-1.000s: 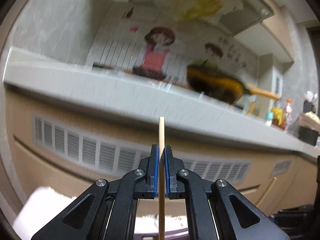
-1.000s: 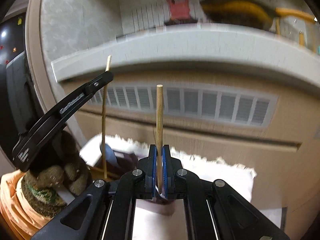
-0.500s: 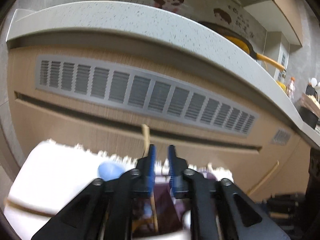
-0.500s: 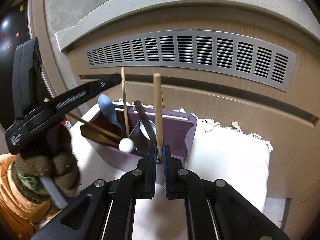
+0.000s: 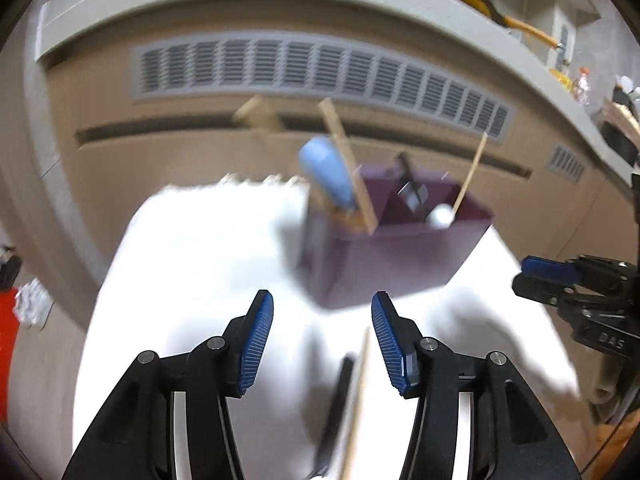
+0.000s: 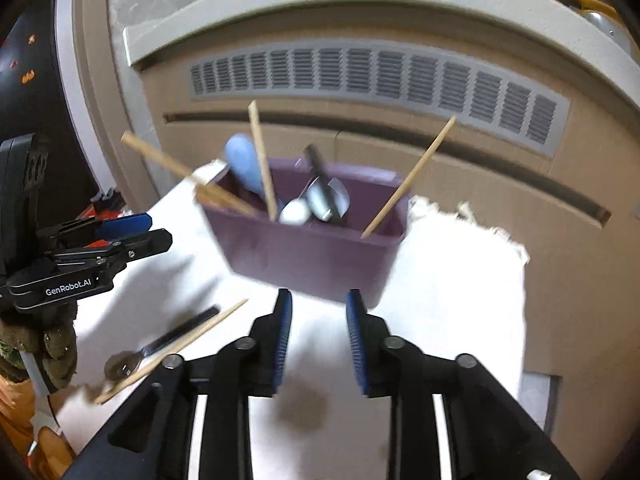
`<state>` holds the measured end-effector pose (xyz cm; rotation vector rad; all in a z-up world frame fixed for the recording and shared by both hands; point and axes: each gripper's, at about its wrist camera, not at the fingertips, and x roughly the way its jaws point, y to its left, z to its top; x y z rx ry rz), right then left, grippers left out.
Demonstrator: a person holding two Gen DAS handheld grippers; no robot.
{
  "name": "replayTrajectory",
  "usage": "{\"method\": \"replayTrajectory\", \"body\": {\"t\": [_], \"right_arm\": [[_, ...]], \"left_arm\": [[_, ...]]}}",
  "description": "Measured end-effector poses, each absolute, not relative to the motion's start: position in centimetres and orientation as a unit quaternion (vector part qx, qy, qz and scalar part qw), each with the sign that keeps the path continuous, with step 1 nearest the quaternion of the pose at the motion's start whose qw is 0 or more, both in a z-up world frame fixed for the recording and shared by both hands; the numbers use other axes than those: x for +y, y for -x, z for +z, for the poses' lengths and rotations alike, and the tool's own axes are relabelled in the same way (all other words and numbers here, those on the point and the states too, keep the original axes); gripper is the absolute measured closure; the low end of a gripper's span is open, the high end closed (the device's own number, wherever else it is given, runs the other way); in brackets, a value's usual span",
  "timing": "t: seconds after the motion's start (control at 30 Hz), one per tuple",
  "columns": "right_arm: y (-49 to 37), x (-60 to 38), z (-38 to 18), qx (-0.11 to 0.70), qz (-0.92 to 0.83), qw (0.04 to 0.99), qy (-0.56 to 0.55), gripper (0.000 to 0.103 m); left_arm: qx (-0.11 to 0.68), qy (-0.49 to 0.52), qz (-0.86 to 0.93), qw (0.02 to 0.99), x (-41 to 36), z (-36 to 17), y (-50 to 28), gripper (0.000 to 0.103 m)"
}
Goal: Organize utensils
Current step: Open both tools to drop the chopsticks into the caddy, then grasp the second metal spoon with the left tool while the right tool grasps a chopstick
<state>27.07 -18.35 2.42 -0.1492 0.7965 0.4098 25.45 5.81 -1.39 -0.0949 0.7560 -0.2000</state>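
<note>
Both claws hanging open over the white cloth, nothing between the pads.

The left claw (image 5: 322, 334) and right claw (image 6: 319, 338) have just been opening, jaws parted and empty. Just beyond them the purple utensil holder (image 6: 316, 258) is sitting mid-frame on the white cloth (image 6: 460, 292), holding chopsticks (image 6: 406, 180), a blue spoon (image 6: 242, 164) and metal pieces; one chopstick (image 6: 176, 350) is lying lower left.

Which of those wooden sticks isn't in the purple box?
The chopstick lying flat on the white cloth, beside a dark-handled spoon; the others stand in the box.
</note>
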Motion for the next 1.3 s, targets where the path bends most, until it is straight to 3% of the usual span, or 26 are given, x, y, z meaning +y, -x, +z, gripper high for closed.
{"method": "replayTrajectory", "body": {"t": [0.47,0.87,1.1,1.3], "right_arm": [[-24.7,-7.6,-6.0,0.526,0.205,0.825,0.021,0.075],[-24.7,-4.1,-6.5,0.522,0.158,0.833,0.088,0.075],[-22.9,-7.5,-6.5,0.518,0.174,0.827,0.134,0.096],[-22.4,-12.8,-6.2,0.516,0.149,0.837,0.102,0.097]], "left_arm": [[0.41,0.026,-0.057,0.91,11.2,-4.9,-18.8,0.036],[0.402,0.024,-0.07,0.912,11.8,-5.2,-18.0,0.034],[0.414,0.024,-0.088,0.906,10.9,-5.0,-18.2,0.033],[0.432,0.009,-0.142,0.89,7.8,-5.5,-19.7,0.033]]}}
